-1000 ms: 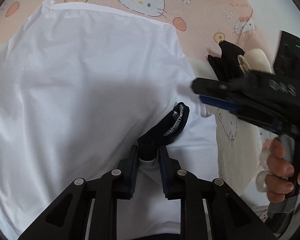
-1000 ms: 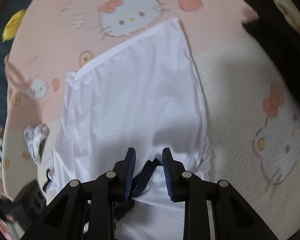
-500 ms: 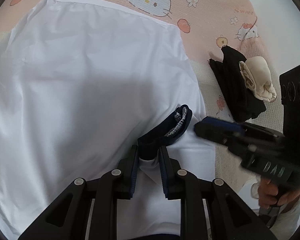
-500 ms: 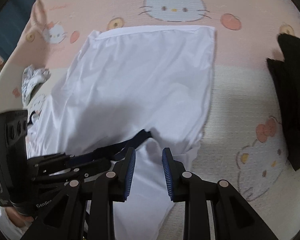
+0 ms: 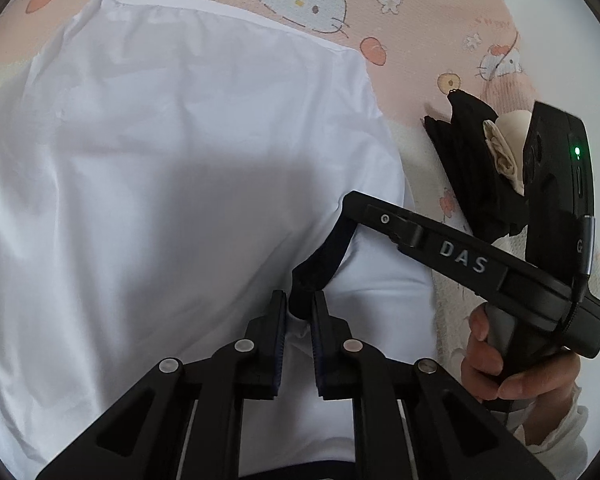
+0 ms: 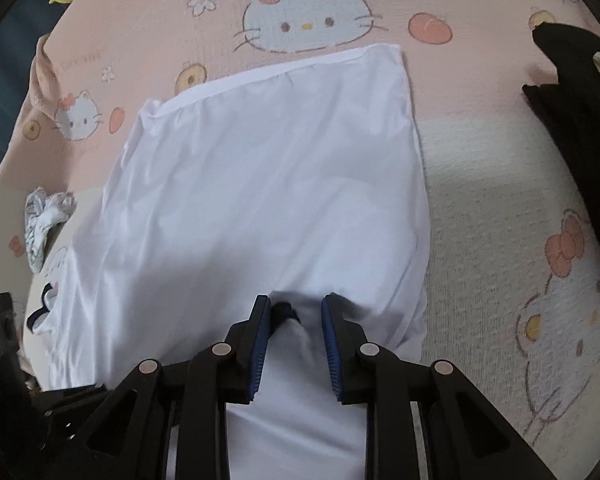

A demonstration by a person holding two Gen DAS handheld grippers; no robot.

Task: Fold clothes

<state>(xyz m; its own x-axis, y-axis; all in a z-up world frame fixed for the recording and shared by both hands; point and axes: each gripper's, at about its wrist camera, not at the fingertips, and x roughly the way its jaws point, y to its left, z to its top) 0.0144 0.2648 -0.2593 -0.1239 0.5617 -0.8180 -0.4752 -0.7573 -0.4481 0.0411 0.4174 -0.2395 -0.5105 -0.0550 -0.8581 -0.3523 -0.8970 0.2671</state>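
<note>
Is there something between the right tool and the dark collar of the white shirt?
Nothing visible. The right tool sits open over the white shirt, the dark collar lying between its fingers. The left tool already pinches that collar.

Pink & cream cartoon-cat bedsheet (image 6: 480,208) w/ flower print, soft daylight, dark blue strip (image 6: 4,52) top left

White shirt (image 5: 180,168), navy collar (image 5: 320,264)
</note>
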